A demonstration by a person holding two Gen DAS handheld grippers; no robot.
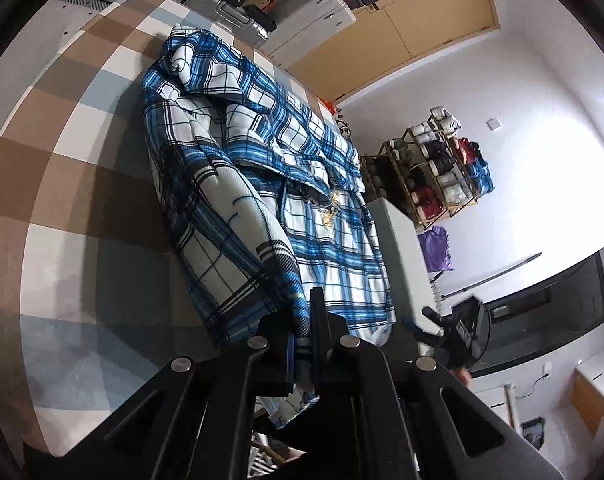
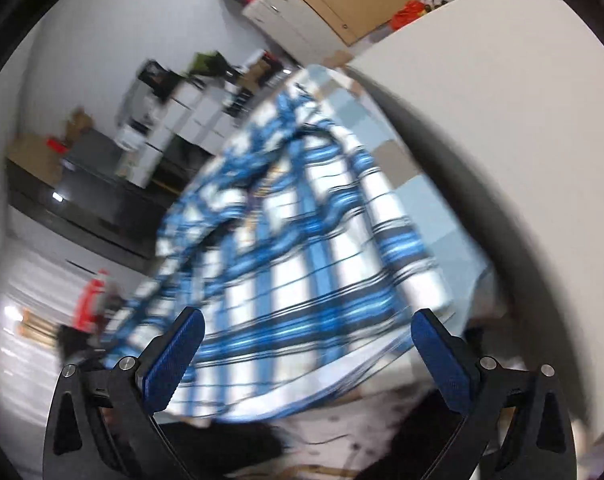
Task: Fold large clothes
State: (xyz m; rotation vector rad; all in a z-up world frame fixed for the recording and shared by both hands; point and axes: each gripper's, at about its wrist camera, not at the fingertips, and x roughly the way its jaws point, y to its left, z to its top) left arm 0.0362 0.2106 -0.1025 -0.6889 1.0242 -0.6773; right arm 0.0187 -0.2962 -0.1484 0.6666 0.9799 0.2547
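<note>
A blue, white and black plaid shirt [image 1: 238, 168] lies crumpled lengthwise on a table with a brown, white and pale blue checked cloth [image 1: 78, 184]. My left gripper [image 1: 302, 320] is shut on the shirt's near hem, with cloth bunched between its black fingers. The right gripper shows in the left wrist view [image 1: 458, 330] beside the table's right edge. In the blurred right wrist view the same shirt [image 2: 302, 240] fills the middle. My right gripper [image 2: 308, 320] is open and empty, its blue pads [image 2: 174, 360] wide apart just short of the hem.
A white cabinet [image 1: 402, 248] stands against the table's right side and looms large in the right wrist view [image 2: 502, 120]. A shoe rack [image 1: 434, 168], a purple bag, drawers and suitcases line the far walls. A dark counter [image 2: 82, 208] runs at left.
</note>
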